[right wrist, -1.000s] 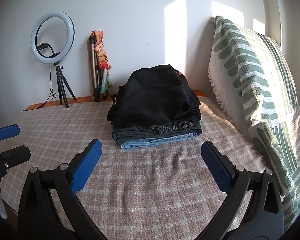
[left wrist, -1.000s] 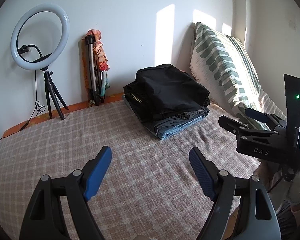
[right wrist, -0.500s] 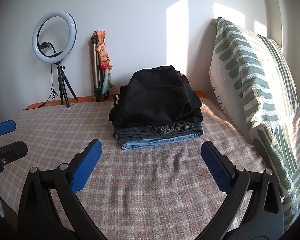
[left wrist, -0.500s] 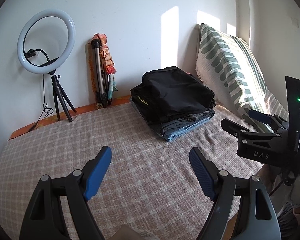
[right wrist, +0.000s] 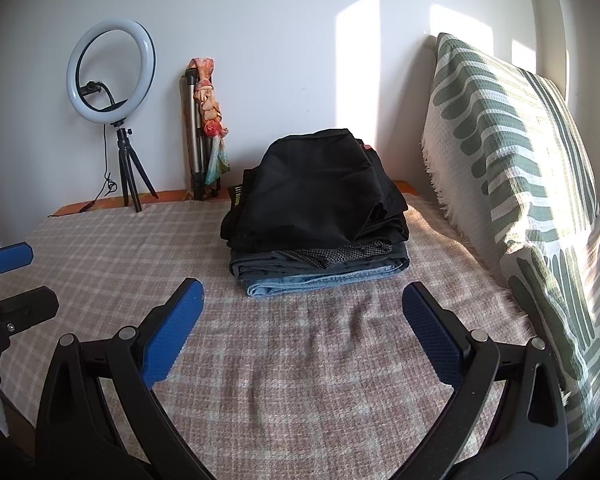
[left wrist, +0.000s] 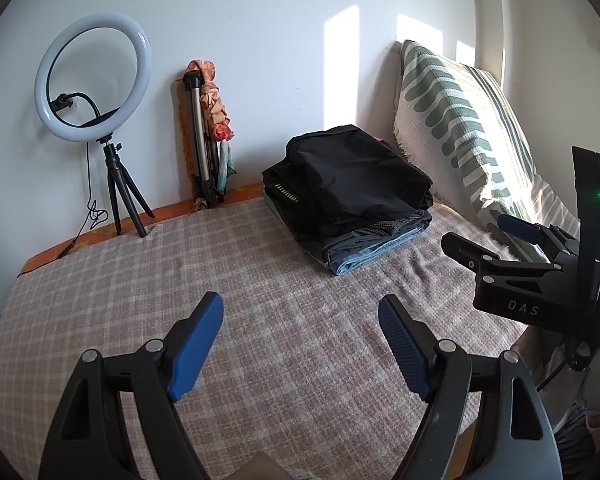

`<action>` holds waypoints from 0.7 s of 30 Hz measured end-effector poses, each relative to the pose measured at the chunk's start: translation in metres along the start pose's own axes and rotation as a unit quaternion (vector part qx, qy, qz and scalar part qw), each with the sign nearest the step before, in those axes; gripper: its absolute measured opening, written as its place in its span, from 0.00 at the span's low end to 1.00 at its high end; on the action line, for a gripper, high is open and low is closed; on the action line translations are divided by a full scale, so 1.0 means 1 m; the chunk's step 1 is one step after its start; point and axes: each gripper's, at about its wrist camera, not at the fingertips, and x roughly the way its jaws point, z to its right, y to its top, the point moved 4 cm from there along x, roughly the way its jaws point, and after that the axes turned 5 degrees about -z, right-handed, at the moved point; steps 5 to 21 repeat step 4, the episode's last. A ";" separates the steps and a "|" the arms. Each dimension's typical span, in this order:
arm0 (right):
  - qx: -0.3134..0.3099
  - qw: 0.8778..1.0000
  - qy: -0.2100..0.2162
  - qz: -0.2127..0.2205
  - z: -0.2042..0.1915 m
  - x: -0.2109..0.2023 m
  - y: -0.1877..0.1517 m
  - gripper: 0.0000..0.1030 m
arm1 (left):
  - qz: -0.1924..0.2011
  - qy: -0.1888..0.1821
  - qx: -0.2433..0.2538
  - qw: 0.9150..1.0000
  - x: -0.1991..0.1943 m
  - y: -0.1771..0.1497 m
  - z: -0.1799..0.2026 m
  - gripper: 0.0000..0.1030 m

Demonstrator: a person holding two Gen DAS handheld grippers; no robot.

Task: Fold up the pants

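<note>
A stack of folded pants [left wrist: 350, 196] lies at the far side of the checked bed cover [left wrist: 180, 280], black pairs on top and a blue denim pair at the bottom; it also shows in the right wrist view [right wrist: 318, 216]. My left gripper [left wrist: 300, 344] is open and empty above the cover, well short of the stack. My right gripper [right wrist: 302, 332] is open and empty, just in front of the stack. The right gripper shows at the right of the left wrist view [left wrist: 512, 240], and the left gripper at the left edge of the right wrist view [right wrist: 8, 276].
A green-and-white patterned pillow [right wrist: 532, 184] leans against the wall on the right. A ring light on a small tripod [right wrist: 112, 76] and a folded tripod with a cloth [right wrist: 204, 128] stand at the back wall. The bed's front edge is near the grippers.
Both grippers have drawn back a little from the stack and lifted slightly. Both stay open. The pants have not moved.
</note>
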 end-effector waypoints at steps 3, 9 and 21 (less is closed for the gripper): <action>-0.001 1.000 -0.001 0.000 0.000 0.001 0.000 0.98 | 0.005 0.004 -0.001 1.000 -0.002 0.001 -0.001 0.76; -0.001 1.000 0.001 -0.001 0.000 0.002 0.000 0.98 | 0.004 0.004 -0.002 1.000 -0.002 0.001 -0.002 0.76; -0.001 1.000 0.001 -0.001 0.000 0.002 0.000 0.98 | 0.004 0.004 -0.002 1.000 -0.002 0.001 -0.002 0.76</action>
